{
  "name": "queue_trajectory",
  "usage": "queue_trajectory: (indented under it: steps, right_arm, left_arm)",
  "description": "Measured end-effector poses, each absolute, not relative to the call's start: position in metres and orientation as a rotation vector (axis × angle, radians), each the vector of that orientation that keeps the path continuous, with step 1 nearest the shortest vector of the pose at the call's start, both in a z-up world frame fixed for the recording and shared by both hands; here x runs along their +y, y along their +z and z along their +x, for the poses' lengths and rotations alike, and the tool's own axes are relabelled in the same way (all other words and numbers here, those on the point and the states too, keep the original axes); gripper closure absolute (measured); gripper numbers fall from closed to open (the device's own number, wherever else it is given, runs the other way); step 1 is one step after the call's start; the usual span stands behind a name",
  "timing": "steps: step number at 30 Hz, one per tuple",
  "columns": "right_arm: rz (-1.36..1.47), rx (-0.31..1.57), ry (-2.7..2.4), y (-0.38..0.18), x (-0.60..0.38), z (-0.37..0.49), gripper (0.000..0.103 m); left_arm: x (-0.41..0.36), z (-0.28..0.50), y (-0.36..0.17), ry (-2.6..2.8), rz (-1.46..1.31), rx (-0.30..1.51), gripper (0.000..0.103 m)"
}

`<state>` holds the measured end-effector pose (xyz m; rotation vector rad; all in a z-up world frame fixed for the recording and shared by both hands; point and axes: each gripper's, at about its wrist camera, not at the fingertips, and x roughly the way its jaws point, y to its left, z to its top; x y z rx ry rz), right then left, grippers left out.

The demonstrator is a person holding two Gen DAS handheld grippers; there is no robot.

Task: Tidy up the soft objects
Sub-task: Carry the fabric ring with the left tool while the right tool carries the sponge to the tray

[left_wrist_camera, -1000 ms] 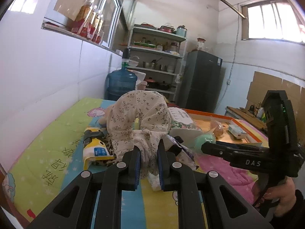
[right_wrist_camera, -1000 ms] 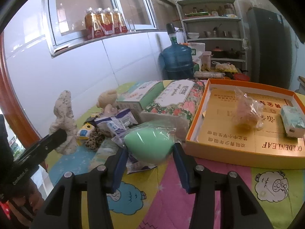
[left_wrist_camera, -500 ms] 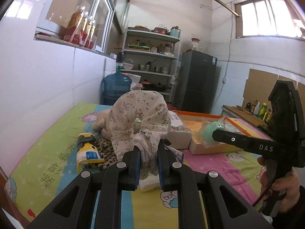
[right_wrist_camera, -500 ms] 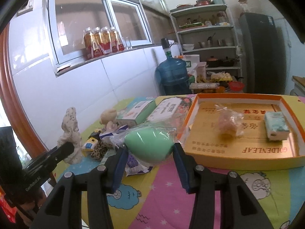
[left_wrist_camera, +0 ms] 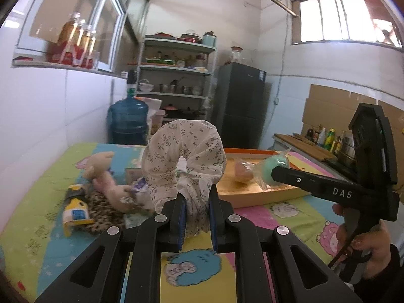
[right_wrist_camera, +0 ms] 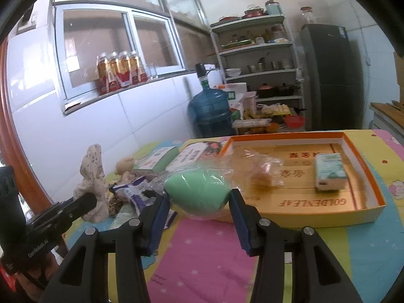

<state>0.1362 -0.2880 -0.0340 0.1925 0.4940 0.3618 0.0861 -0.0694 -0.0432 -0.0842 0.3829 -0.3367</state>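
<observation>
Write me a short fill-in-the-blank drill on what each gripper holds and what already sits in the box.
1. The left gripper is shut on a floral fabric ____.
2. The right gripper grips a wrapped sponge coloured ____.
3. The tissue pack lies inside the ____-rimmed box.
4. The blue water jug stands in front of the ____ wall.

Missing words: scrunchie; green; orange; tiled
</observation>
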Motion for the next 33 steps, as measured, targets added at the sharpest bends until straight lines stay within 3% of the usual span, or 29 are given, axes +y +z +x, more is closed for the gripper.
queue_trajectory:
  steps: [33]
  right_arm:
    - [0.25,0.447,0.162,-0.038,-0.396,0.144,0.054]
  left_arm:
    - [-0.209,0.164,-0.048,-0.558,0.023,0.474,0.088]
